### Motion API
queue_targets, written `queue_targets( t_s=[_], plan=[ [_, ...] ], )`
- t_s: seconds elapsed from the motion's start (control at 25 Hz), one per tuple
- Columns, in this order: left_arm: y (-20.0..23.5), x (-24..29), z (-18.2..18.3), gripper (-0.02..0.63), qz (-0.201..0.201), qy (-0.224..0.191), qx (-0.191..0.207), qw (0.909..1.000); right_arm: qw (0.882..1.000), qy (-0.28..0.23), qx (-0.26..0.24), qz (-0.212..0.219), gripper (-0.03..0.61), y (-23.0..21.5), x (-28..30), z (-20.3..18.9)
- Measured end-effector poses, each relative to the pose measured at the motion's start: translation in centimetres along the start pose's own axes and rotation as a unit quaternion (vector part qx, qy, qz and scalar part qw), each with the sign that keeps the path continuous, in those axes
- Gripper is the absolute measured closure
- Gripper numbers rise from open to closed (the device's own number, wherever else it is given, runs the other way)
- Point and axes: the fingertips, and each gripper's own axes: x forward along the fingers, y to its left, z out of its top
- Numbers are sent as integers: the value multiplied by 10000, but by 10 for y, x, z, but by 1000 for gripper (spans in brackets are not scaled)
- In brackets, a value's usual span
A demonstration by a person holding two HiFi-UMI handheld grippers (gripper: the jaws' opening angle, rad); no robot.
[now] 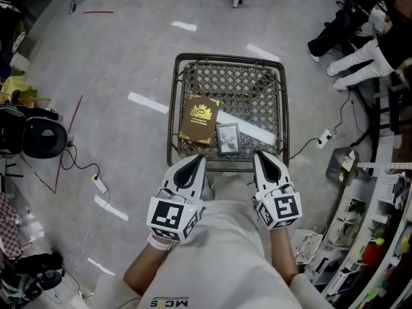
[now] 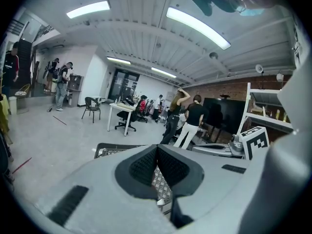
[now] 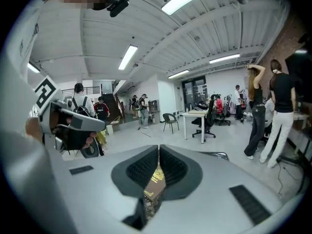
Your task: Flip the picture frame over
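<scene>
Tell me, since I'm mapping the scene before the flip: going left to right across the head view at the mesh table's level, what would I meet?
black bag → brown book → picture frame → white socket block. The flat white strip overlaps the frame, so it is left out.

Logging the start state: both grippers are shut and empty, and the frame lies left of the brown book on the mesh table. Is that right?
Not quite. The head view shows the frame right of the book, not left, on the mesh table. The rest stands: the left gripper and right gripper are shut and empty.
</scene>
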Motion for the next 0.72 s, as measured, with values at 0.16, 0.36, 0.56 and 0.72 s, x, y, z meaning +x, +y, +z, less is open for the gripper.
queue_targets(
  t_s=[0.16, 0.36, 0.56, 0.72],
  plan=[
    [-4, -9, 3, 597, -28, -63, 136, 9999, 9998, -183, -67, 3, 552, 7, -13, 8],
    [-5, -15, 5, 597, 24, -121, 307, 9995, 9994, -348, -92, -6, 552, 16, -22, 18],
    [-4, -21, 8, 596, 71, -184, 307, 9993, 9987, -435, -246, 74, 552, 26, -24, 29],
    [-6, -20, 8, 596, 46, -201, 319, 9993, 9983, -503, -290, 71, 552, 26, -24, 36]
  ],
)
